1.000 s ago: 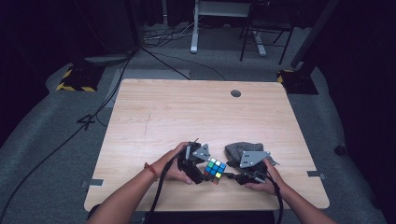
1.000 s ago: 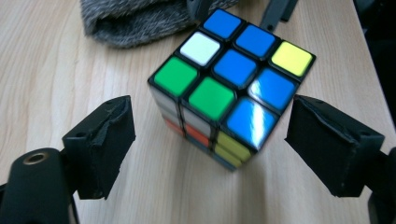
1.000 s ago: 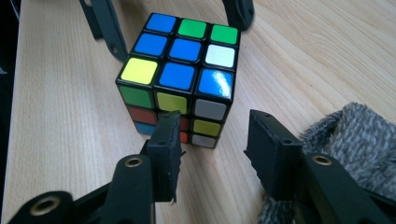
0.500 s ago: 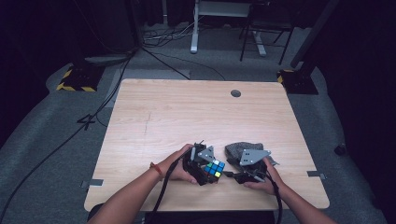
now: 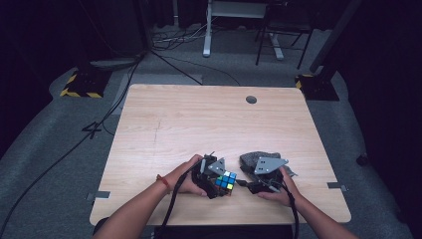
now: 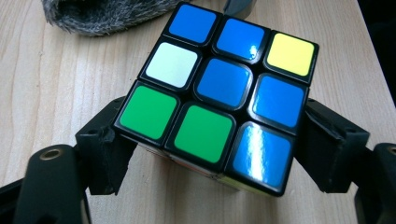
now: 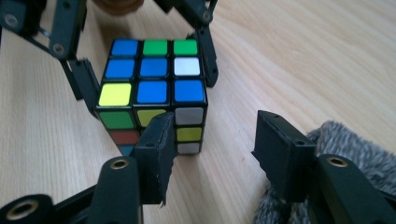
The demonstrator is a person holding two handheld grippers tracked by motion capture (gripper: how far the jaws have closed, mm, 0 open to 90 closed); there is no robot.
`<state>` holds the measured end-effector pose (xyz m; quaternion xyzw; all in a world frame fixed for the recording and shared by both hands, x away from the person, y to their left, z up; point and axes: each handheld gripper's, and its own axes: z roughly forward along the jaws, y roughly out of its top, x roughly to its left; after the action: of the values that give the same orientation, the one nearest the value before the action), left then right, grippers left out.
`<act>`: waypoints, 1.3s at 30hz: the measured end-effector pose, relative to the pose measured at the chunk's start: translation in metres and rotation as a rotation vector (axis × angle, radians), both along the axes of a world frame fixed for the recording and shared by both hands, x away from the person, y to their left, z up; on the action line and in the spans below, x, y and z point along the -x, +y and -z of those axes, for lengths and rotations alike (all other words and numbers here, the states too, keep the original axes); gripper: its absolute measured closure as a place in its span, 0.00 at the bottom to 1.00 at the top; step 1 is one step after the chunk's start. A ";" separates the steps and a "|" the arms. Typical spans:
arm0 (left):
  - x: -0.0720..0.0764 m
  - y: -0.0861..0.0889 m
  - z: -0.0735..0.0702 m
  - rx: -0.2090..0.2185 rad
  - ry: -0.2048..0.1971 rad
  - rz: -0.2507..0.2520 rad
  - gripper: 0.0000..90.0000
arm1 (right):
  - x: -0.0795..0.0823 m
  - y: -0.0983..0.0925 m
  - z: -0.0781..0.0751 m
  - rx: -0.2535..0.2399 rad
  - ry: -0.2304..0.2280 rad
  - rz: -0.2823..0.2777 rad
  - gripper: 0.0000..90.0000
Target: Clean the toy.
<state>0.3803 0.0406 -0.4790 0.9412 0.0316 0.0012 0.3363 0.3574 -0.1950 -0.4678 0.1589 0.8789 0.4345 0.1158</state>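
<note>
Near the table's [image 5: 164, 124] front edge, the left gripper [image 5: 215, 178], jaws just closed further, now clamps the puzzle cube [image 5: 226, 180], lifted and tilted. The right gripper [image 5: 247, 183] stands open just beside it.

High view: cube [image 5: 226, 180] too small to read sticker by sticker, and the left gripper [image 5: 215, 178] plus hand [image 5: 186, 175] cover its near-left side. Can't judge jaw contact from up there.

Left gripper view: cube's lower faces hidden, bottom corner sits behind the jaws. Grey furry thing [image 6: 102, 16] cut off by the top edge.

Right gripper view: right gripper [image 7: 212, 144] left jaw blocks part of the cube's front face; lowest sticker row partly covered. Furry thing cut by the bottom-right corner.

Both forearms run off the bottom edge in high view.
</note>
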 end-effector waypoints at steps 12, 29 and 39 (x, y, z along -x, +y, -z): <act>-0.003 0.007 0.001 0.033 -0.013 -0.010 0.36 | 0.000 -0.004 0.003 0.041 0.004 -0.013 0.58; -0.009 0.001 0.005 0.047 0.009 -0.048 0.18 | -0.004 -0.002 0.008 0.035 0.030 -0.034 0.59; -0.006 0.002 0.002 0.027 0.000 0.012 0.31 | -0.006 0.002 0.009 0.040 0.035 -0.039 0.59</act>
<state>0.3867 0.0422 -0.4814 0.9367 0.0261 -0.0013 0.3492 0.3629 -0.1935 -0.4764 0.1469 0.8922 0.4163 0.0950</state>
